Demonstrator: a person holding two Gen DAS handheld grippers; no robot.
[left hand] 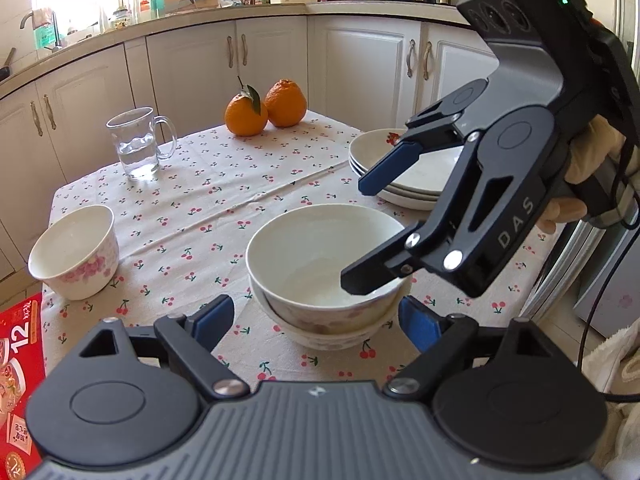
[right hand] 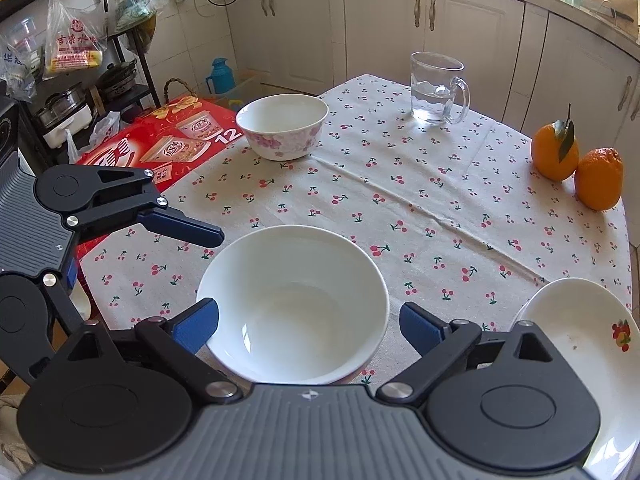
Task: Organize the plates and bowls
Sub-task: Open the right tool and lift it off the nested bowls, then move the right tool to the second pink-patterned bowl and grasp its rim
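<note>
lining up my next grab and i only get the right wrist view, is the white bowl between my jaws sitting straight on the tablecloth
Observer: No. The left wrist view shows the top bowl nested in a second floral bowl beneath it.
Operator: ok, and the plate at my right edge, is it a single one
Observer: No, it tops a stack of plates; at least three rims show.
Operator: is the left gripper holding anything
Observer: No. The left gripper is open and empty, with its jaws spread on either side of the nested bowls.
</note>
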